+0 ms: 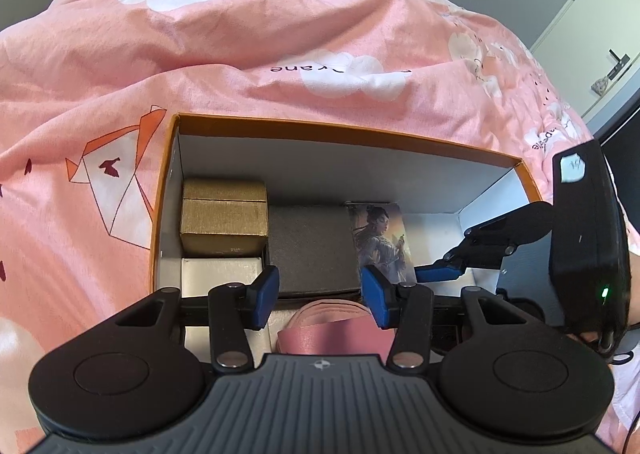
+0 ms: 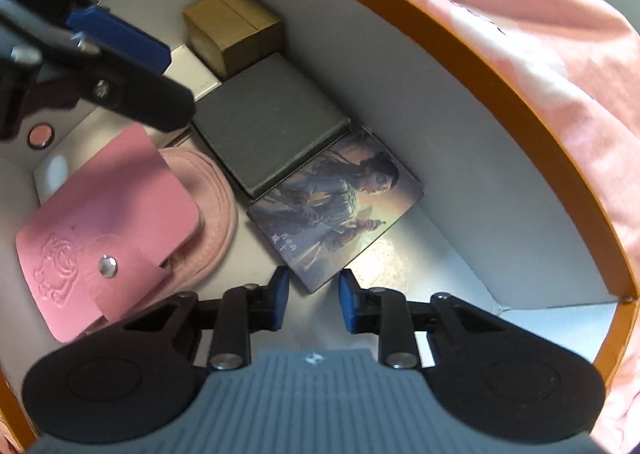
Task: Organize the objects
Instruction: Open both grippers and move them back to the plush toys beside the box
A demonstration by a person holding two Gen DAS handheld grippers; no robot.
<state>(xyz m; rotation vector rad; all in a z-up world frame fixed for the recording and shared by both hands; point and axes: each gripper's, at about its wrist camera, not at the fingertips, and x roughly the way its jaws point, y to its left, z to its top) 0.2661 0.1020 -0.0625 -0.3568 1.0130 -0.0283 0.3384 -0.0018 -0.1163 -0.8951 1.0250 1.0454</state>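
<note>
- A pink bedspread (image 1: pixel 240 34) printed with white clouds and folded-paper birds fills the background; an orange-rimmed storage box (image 1: pixel 348 130) with white inner walls sits on it, and a pale door shows at the far right of the left wrist view.
- Inside the box, a gold box (image 2: pixel 234 28) stands in the far corner, a white box (image 1: pixel 220 274) just beside it, and a flat dark grey box (image 2: pixel 268 122) lies next to them along the wall.
- A picture card (image 2: pixel 340 206), printed with a robed figure in muted blue and gold tones, lies flat on the box floor, one edge touching or slightly under the grey box; which, I cannot tell.
- A pink snap pouch (image 2: pixel 108 238), embossed with a small cartoon figure and closed by a metal stud, rests on a coiled pink strap (image 2: pixel 216 190) toward the near side.
- The left gripper (image 1: pixel 320 294) hangs over the pouch with its jaws about half apart; nothing is visibly between the pads.
- The right gripper (image 2: pixel 312 302) points steeply down at the near corner of the card, its jaws narrow, with the corner just ahead of the gap and no pad pressing on it.
- The step in hand looks like a pick or nudge of the card with the right gripper.
- The next move probably calls for getting a pad under or against the thin edge; a flat card on a smooth floor may slide instead of lifting.
</note>
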